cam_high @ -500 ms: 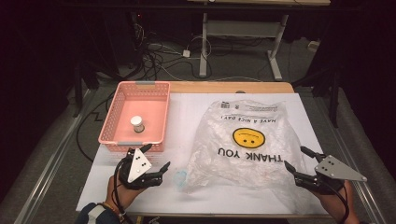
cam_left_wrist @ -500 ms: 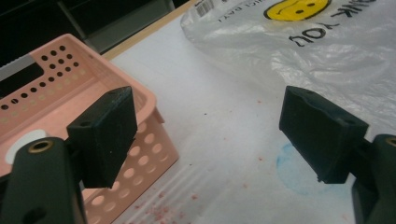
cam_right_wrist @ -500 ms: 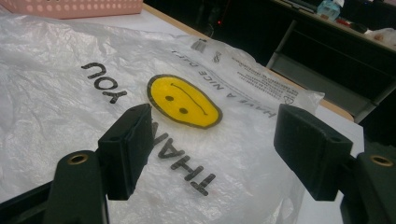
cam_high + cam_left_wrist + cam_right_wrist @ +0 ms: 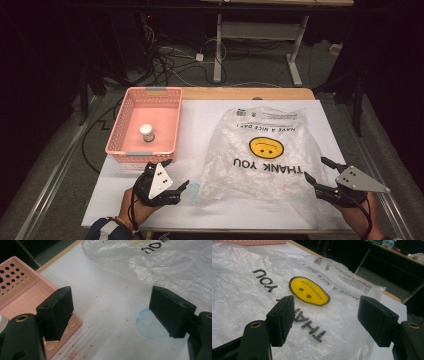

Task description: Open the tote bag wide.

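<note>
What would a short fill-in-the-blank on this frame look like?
1. The small jar stands inside the pink ____.
2. The face printed on the bag is coloured ____.
3. The left gripper and the right gripper both have their jaws ____.

Missing words: basket; yellow; open

Your high view looks forward and down from above your side of the bench [image 4: 210, 112], taking in all of it. Your left claw [image 4: 110, 312] camera sits low and close over the near left, facing the bag [image 4: 160, 262] and basket [image 4: 17, 287]. Your right claw [image 4: 325, 317] camera rides just above the bag, facing left and far. All three share the bag.
</note>
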A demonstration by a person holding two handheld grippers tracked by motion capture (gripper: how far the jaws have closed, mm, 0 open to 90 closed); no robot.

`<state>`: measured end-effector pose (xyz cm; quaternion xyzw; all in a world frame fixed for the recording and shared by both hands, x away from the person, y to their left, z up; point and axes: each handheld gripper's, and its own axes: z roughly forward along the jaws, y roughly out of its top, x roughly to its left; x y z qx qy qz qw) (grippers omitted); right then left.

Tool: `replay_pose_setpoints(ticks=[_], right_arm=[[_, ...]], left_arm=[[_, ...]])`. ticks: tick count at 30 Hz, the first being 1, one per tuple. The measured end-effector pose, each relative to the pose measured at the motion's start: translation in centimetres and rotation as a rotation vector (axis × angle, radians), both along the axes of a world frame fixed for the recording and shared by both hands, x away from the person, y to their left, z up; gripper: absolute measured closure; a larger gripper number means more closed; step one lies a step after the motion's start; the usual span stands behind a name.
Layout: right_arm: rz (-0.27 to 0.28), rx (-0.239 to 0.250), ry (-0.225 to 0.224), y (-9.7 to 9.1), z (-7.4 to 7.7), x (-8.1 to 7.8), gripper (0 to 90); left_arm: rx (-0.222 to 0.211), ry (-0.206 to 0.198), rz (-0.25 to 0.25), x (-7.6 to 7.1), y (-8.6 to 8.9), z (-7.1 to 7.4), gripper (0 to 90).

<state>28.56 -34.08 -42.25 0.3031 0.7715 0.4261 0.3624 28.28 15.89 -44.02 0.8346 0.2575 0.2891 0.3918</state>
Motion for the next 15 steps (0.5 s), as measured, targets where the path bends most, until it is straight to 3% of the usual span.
replay_pose_setpoints(ticks=[6, 9, 13, 14, 15], right_arm=[[0.017, -0.003, 0.005, 0.2, 0.1, 0.0, 32.9], [0.053, -0.007, 0.016, 0.6, 0.2, -0.2, 35.0], [0.222, 0.031, 0.086, 1.8, 0.7, -0.6, 39.3], [0.284, -0.005, 0.091, 3.0, 0.9, -1.0, 40.9], [0.284, -0.005, 0.091, 3.0, 0.9, -1.0, 40.9]], left_arm=[[0.004, -0.006, 0.015, 0.0, 0.2, 0.1, 18.7], [0.011, -0.008, 0.020, 0.0, 0.3, 0.1, 18.8], [0.010, -0.010, 0.029, 0.1, 0.6, 0.1, 18.7], [0.005, -0.009, 0.030, 0.1, 0.7, 0.1, 18.8], [0.003, -0.007, 0.030, 0.1, 0.7, 0.1, 18.8]])
